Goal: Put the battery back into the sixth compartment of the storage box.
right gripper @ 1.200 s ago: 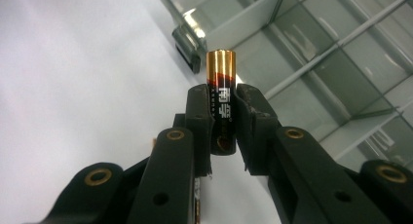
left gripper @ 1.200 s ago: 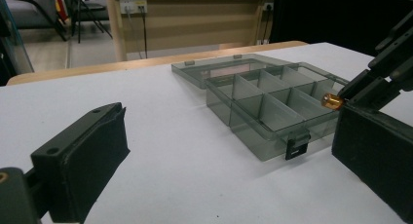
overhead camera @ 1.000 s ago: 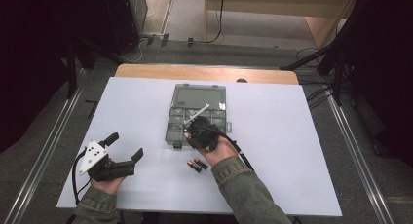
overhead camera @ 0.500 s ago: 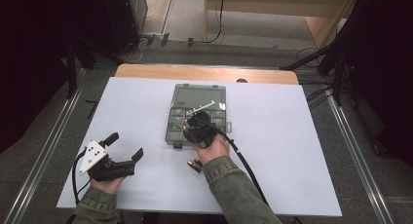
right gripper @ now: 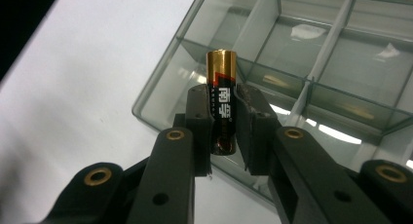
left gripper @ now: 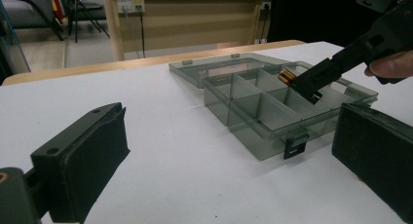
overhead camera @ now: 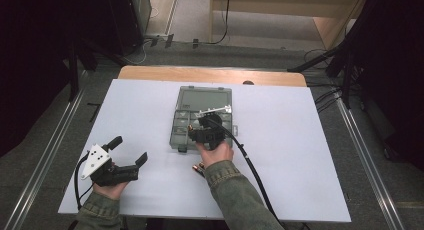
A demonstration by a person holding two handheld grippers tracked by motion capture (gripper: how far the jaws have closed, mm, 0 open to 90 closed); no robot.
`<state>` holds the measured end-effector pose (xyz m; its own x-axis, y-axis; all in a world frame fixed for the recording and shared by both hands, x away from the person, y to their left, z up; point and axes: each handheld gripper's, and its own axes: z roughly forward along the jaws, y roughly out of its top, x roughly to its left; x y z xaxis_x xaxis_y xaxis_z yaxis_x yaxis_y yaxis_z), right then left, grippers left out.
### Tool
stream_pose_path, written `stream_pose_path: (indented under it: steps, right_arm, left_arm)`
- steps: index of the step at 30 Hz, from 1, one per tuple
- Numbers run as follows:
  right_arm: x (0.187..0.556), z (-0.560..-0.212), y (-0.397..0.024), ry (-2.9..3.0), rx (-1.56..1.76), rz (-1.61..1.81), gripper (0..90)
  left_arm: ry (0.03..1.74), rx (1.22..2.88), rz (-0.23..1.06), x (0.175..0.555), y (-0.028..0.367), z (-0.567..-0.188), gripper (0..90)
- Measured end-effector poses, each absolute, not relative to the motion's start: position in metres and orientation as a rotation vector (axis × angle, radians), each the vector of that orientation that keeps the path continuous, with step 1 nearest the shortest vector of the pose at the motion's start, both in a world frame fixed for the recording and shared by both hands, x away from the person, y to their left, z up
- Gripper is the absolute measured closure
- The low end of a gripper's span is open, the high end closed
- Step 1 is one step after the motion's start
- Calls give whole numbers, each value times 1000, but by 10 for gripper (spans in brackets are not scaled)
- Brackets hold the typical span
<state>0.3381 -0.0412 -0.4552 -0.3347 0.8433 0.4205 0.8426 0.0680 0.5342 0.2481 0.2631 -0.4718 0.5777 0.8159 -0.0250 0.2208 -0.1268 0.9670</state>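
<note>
A clear grey compartment box [overhead camera: 181,121] lies mid-table with its lid folded flat behind it. My right gripper [overhead camera: 193,131] hovers over the box's near left compartments, shut on a black and gold battery [right gripper: 221,97] that sticks out past the jaw tips. In the right gripper view, the right gripper [right gripper: 223,118] clamps the battery's lower half above the box's corner [right gripper: 160,104]. From the left gripper view, the battery [left gripper: 287,76] hangs above the box [left gripper: 263,121]. My left gripper [overhead camera: 129,150] rests at the near left, open and holding nothing.
A couple of loose batteries [overhead camera: 198,168] lie on the white table [overhead camera: 300,155] just under the right wrist. The right gripper's cable [overhead camera: 250,165] trails back along the sleeve. A wooden strip [overhead camera: 150,72] edges the table's far side.
The right hand has shifted slightly left over the box's near edge, with the battery still in its jaws. The left hand has stayed put.
</note>
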Motion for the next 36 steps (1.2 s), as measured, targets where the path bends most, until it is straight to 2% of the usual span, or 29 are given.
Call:
stream_pose_path:
  steps: [7,8,10,13,15,16,17,18,20,21,25,26,36]
  right_arm:
    - [344,-462,-46,2209,2019,1228,771]
    - [346,-466,-51,2179,2083,1309,702]
    - [346,-466,-52,2176,2082,1324,688]
    - [342,-461,-56,2209,2019,1381,551]
    - [342,-460,-57,2251,1981,1404,521]
    - [339,-457,-59,2332,1903,1426,441]
    - [337,-455,-59,2369,1858,1428,404]
    - [337,-455,-59,2369,1858,1428,404]
    - [334,-453,-59,2428,1766,1420,287]
    - [330,-450,-59,2478,1680,1369,159]
    - [323,-449,-59,2519,1579,1299,125]
    - [320,-448,-58,2538,1519,1271,11]
    - [300,-450,-52,2681,1177,769,16]
  left_arm:
    - [869,1659,637,248,263,-472,0]
    - [867,1659,636,248,262,-472,0]
    - [865,1659,636,249,262,-472,0]
    - [867,1659,635,249,262,-472,0]
    - [867,1659,637,249,262,-472,0]
    - [867,1660,638,249,262,-472,0]
    - [867,1660,638,249,262,-472,0]
    - [867,1660,639,249,262,-472,0]
    - [869,1662,639,249,262,-472,0]
    - [868,1663,639,249,262,-472,0]
    - [868,1662,638,249,262,-472,0]
    - [869,1658,637,249,262,-472,0]
    - [870,1661,639,249,262,-472,0]
